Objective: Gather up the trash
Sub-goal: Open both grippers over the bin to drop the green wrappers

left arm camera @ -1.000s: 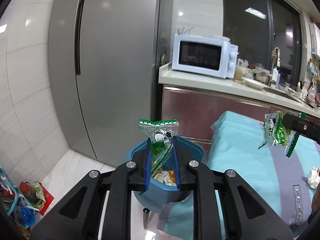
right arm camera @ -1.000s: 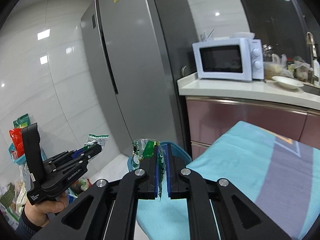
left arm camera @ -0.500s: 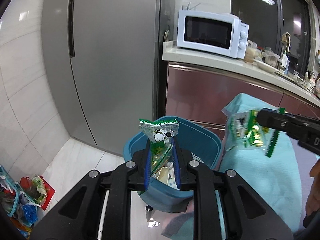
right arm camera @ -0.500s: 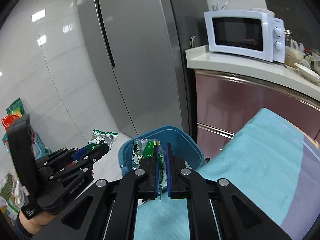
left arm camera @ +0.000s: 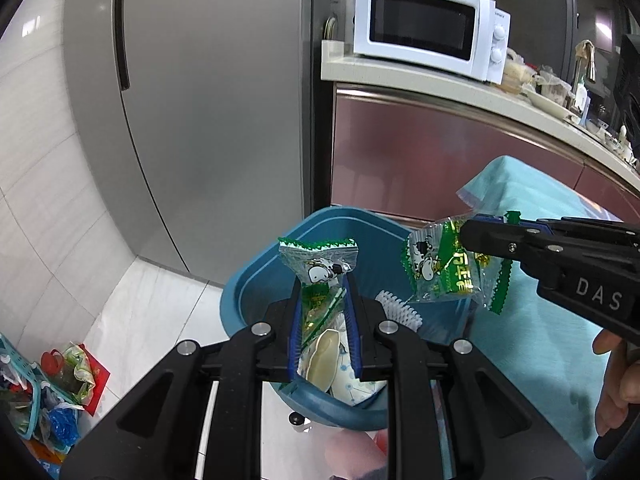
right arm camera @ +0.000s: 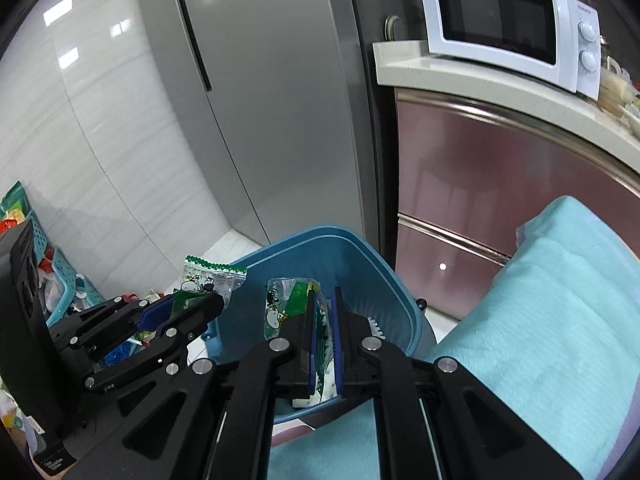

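Note:
A blue trash bin (left arm camera: 256,280) (right arm camera: 360,264) stands on the floor by the table's end, with trash inside. My left gripper (left arm camera: 323,296) is shut on a green snack wrapper (left arm camera: 318,264) above the bin; it also shows in the right wrist view (right arm camera: 200,304) at lower left with its wrapper (right arm camera: 208,276). My right gripper (right arm camera: 323,312) is shut on a second green wrapper (right arm camera: 286,304) above the bin. In the left wrist view the right gripper (left arm camera: 468,236) comes in from the right, holding that wrapper (left arm camera: 444,268) over the bin's right side.
A table under a teal cloth (left arm camera: 532,320) (right arm camera: 540,340) is to the right. A grey fridge (left arm camera: 208,100) stands behind the bin. A white microwave (left arm camera: 428,28) sits on the counter. Baskets with clutter (left arm camera: 44,396) lie on the floor at the left.
Both grippers have moved forward and down toward the bin, each still holding its wrapper. The right gripper has come left, now over the bin's right side.

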`<state>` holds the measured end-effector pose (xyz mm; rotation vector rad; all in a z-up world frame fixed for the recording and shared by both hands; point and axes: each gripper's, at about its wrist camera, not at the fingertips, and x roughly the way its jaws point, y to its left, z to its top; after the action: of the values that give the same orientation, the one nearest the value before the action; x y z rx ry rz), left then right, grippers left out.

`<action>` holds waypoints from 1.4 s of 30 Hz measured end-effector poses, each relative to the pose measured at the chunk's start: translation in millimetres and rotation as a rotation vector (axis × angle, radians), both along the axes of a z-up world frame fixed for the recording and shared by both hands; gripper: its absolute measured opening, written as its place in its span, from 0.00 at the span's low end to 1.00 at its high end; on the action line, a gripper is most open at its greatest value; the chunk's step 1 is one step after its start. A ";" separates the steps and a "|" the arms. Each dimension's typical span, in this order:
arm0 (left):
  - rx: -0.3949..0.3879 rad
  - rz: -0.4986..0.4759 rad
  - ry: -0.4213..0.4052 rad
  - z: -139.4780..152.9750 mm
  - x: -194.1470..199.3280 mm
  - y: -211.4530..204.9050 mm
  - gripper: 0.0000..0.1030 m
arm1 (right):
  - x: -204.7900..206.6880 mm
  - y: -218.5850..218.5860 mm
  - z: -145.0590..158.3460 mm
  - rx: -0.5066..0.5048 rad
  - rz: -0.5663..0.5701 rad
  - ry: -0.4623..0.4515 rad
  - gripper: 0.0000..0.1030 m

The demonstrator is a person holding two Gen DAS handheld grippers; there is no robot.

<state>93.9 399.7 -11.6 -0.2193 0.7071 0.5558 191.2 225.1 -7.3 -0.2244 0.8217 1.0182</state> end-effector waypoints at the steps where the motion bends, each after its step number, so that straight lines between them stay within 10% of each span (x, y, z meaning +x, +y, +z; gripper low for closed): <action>1: -0.007 -0.001 0.009 -4.1 4.9 1.6 0.18 | 3.0 3.0 -2.9 -0.008 0.000 0.005 0.05; 34: -0.163 -0.028 0.226 -83.8 80.1 37.4 0.24 | 40.0 79.9 -62.2 -0.354 0.056 0.122 0.14; 42: -0.174 -0.020 0.231 -86.7 77.9 40.3 0.39 | 41.5 78.9 -62.8 -0.356 0.048 0.135 0.23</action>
<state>171.9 440.1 -98.3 -0.3128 0.9827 0.5053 232.7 304.0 -70.2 -0.4847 1.1244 0.9336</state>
